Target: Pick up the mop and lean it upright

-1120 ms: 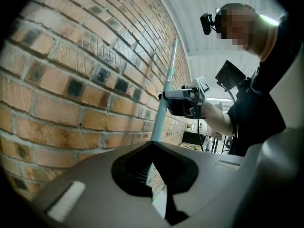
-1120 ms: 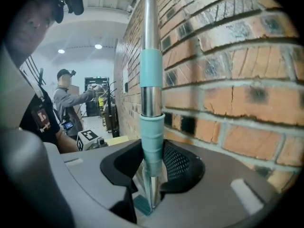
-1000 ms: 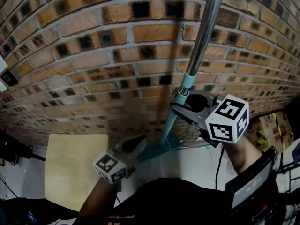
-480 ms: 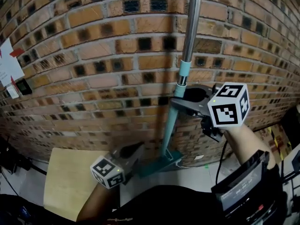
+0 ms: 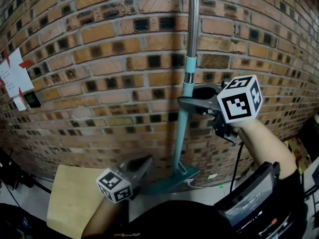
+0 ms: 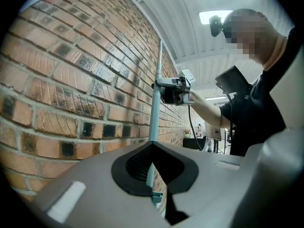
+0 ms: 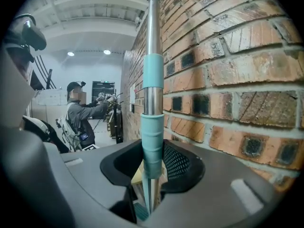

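The teal-and-steel mop [image 5: 178,138] now stands nearly vertical against the red brick wall [image 5: 99,59], less tilted than before. The right gripper [image 5: 188,102] clamps its pole. The left gripper [image 5: 145,162], jaws together and empty, sits near its head.

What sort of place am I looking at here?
Probably a big workshop or industrial hall, indoors: a bare brick wall, a high white ceiling with lights, and another person busy with equipment farther back.
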Demonstrator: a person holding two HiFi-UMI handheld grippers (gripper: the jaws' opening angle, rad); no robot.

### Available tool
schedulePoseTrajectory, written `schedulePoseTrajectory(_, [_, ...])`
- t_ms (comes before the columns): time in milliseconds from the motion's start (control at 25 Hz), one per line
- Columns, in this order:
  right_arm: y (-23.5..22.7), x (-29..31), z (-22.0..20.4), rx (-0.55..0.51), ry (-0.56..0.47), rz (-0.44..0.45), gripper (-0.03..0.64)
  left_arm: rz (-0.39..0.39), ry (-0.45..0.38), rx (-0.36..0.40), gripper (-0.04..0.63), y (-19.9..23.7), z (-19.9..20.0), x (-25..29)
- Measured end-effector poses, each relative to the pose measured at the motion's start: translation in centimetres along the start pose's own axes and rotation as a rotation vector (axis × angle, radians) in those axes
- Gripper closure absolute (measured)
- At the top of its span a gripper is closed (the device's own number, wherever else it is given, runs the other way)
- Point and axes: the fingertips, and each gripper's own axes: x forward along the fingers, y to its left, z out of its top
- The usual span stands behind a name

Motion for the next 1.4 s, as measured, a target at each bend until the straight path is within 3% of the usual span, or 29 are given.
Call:
schedulePoseTrajectory(560, [-0.9, 0.8, 0.2, 0.004, -0.002, -0.013, 0.476, 0.003, -0.006, -0.030, 0.595, 0.2, 0.0, -0.1])
schedulePoseTrajectory(800, [-1.0, 0.9, 0.0, 0.004, -0.001, -0.012, 0.475, -0.020, -0.004, -0.008, 0.595, -0.2, 0.1, -0.3])
schedulePoseTrajectory(1000, [-1.2, 0.9, -0.1, 0.007, -0.001, -0.014, 0.474, -0.041, -0.014, -0.045, 0.595, -0.2, 0.2, -0.1])
schedulePoseTrajectory(1400, [-1.1, 1.3, -0.3, 0.007, 0.007, -0.010, 0.474, -0.019, 0.016, -0.054, 0.595, 0.4, -0.8, 0.5])
